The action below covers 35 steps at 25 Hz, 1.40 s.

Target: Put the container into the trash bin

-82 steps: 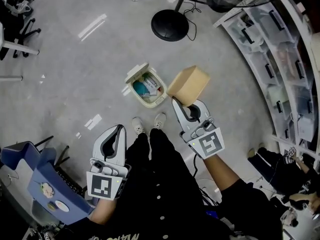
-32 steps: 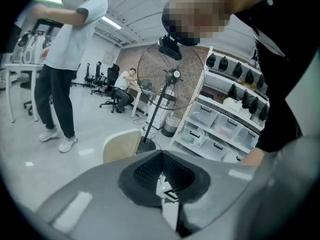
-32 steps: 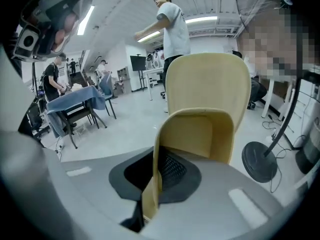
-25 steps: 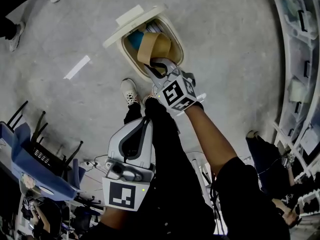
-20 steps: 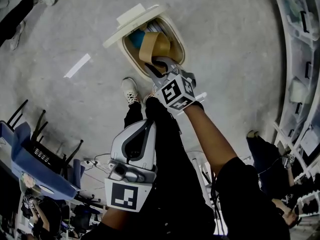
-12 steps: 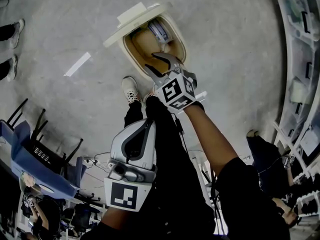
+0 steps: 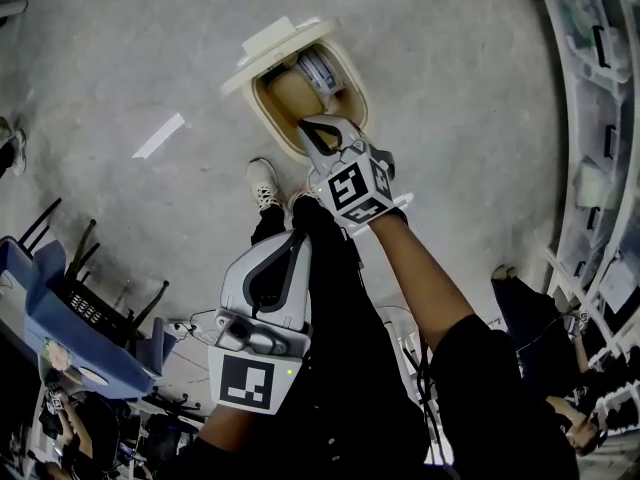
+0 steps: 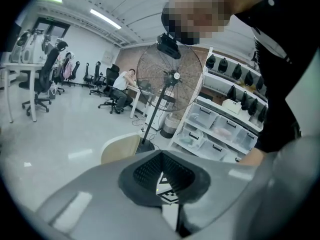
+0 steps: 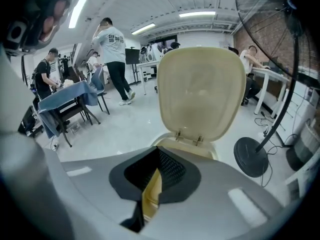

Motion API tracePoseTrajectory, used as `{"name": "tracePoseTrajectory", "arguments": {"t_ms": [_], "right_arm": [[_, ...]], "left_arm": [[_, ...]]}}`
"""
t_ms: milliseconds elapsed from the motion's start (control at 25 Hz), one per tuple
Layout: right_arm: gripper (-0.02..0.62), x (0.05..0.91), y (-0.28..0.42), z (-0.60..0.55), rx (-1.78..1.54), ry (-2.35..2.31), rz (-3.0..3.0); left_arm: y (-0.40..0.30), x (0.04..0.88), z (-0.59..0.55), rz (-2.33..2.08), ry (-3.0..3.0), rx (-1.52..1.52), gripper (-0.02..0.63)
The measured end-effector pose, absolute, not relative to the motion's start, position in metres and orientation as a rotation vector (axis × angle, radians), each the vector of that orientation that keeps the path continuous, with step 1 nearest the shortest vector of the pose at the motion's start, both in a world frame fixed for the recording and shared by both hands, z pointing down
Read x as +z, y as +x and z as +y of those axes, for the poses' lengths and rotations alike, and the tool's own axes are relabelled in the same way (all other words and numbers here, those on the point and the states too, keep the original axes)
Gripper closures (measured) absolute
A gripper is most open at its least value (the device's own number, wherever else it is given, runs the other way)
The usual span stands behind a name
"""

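The cream trash bin (image 7: 352,76) stands on the floor with its lid (image 7: 262,43) swung open. The tan container (image 7: 288,96) lies inside it, free of any gripper, beside other rubbish (image 7: 320,68). My right gripper (image 7: 308,124) hangs over the bin's near rim, shut and holding nothing. In the right gripper view the right gripper (image 9: 157,176) faces the upright lid (image 9: 200,91), and only a tan sliver shows through the slit. My left gripper (image 7: 292,240) is held low by my legs, shut and empty. The left gripper (image 8: 167,184) points toward the lid (image 8: 120,149).
White shelves with clear storage boxes (image 7: 600,118) run along the right. A floor fan's black base (image 9: 252,156) stands right of the bin. A blue chair (image 7: 60,308) is at the left. My shoes (image 7: 262,183) are next to the bin. People (image 9: 114,59) stand behind.
My right gripper carried the container into the bin, opened and let it drop about half a second ago. Its jaws have since shut. The left gripper has barely moved.
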State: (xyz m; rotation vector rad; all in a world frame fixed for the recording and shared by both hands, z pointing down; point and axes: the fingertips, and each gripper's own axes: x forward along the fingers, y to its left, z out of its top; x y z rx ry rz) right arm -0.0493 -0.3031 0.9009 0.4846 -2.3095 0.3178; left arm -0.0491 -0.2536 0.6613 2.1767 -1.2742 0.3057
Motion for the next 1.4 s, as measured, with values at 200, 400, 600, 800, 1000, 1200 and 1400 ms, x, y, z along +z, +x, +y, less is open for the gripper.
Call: {"name": "tracePoseTrajectory", "arguments": {"t_ms": [200,400,600,800,1000,1200,1400], "right_arm": [[0.572,0.862,-0.048,-0.306,0.303,0.503,-2.33],[0.572,0.814,-0.045,-0.304,0.286,0.531,-2.353],[0.572,0.759,-0.038,-0.303,0.285,0.584,-2.398],[0.572,0.696,-0.034,-0.298,0.272,0.618,-2.44],[0.572,0.634,-0.034,-0.289,0.241,0.63,-2.485],[0.572,0.574,-0.03,-0.296,0.211,0.695,-2.545],[0.572,0.516,-0.02,-0.286,0.239,0.778,-2.587]], "left_arm": [[-0.049,0.632,-0.257,-1.273,2.22,0.302,0.605],[-0.051,0.604,-0.257,-1.272,2.234,0.321,0.606],[-0.054,0.571,-0.257,-1.291,2.27,0.313,0.606],[-0.058,0.532,-0.258,-1.306,2.316,0.286,0.606],[-0.059,0.497,-0.255,-1.306,2.363,0.261,0.606],[-0.06,0.462,-0.261,-1.322,2.434,0.223,0.606],[-0.066,0.427,-0.252,-1.322,2.465,0.2,0.606]]}}
